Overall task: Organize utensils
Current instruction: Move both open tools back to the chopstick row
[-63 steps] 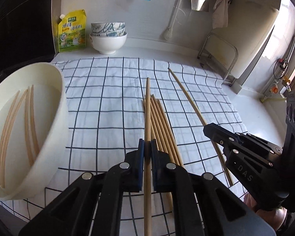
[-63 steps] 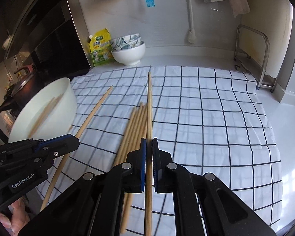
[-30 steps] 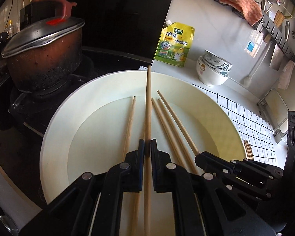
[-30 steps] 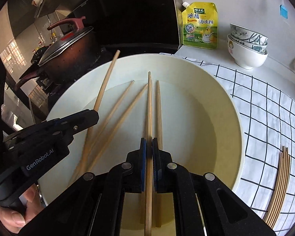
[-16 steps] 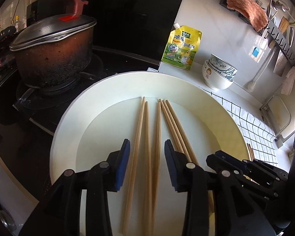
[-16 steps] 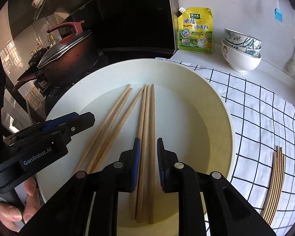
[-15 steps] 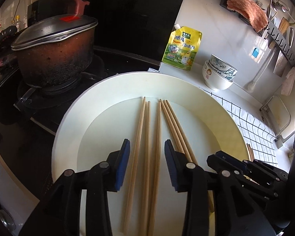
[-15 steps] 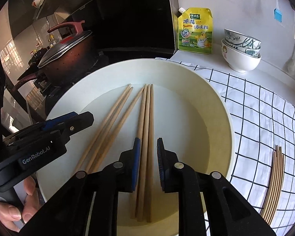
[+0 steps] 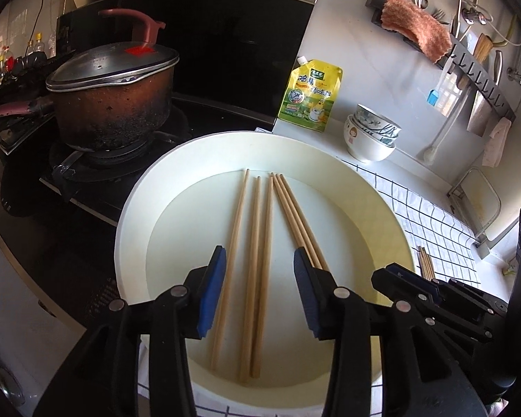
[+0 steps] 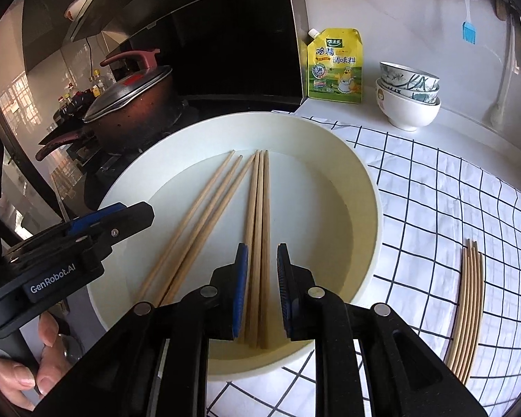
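Observation:
Several wooden chopsticks (image 9: 257, 264) lie in a large cream bowl (image 9: 135, 215); they also show in the right wrist view (image 10: 257, 229), inside the bowl (image 10: 368, 208). My left gripper (image 9: 258, 288) is open and empty above the bowl. My right gripper (image 10: 262, 288) is open a little and empty, over three chopsticks. The left gripper also shows at the left of the right wrist view (image 10: 121, 215). A bundle of loose chopsticks (image 10: 469, 312) lies on the checked cloth (image 10: 434, 187) to the right.
A dark lidded pot (image 9: 111, 104) stands on the stove left of the bowl. A yellow seasoning pouch (image 10: 335, 66) and stacked small bowls (image 10: 408, 95) stand at the back by the wall. A utensil rack (image 9: 469, 55) hangs on the wall.
Both grippers carried a chopstick from the cloth to the bowl and opened, dropping them in. Since half a second ago both have risen slightly.

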A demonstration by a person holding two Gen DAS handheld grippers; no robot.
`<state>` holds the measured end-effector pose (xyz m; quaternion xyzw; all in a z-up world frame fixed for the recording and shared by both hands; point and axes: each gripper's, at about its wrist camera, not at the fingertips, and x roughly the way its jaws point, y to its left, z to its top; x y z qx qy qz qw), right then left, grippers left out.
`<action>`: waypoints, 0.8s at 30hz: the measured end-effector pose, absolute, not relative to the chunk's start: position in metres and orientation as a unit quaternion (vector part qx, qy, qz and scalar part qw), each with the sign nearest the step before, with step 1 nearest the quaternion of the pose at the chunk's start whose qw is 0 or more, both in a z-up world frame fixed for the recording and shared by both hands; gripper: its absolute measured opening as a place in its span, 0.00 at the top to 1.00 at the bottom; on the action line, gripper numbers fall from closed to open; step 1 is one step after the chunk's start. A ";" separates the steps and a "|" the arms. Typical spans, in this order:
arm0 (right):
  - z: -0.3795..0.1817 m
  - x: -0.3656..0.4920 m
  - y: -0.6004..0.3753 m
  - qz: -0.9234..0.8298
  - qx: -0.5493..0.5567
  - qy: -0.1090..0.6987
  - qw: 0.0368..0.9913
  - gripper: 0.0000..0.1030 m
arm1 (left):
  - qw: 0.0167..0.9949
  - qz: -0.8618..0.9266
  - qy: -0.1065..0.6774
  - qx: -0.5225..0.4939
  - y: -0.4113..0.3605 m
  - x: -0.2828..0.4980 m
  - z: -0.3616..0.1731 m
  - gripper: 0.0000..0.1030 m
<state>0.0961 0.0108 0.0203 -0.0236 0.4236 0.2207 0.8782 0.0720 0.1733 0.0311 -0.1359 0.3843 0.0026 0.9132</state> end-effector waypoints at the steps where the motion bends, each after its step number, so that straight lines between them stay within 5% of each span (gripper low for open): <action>1: 0.023 0.093 0.007 0.219 -0.022 0.421 0.880 0.84 | 0.914 0.001 0.383 -0.135 0.171 0.069 0.033 0.59; 15: 0.042 0.052 -0.059 0.181 -0.008 0.392 0.902 0.76 | 0.921 -0.041 0.372 -0.108 0.106 0.036 0.047 0.51; 24: 0.031 0.035 -0.140 0.120 0.016 0.397 0.910 0.73 | 0.921 -0.087 0.372 -0.074 0.041 0.028 0.045 0.31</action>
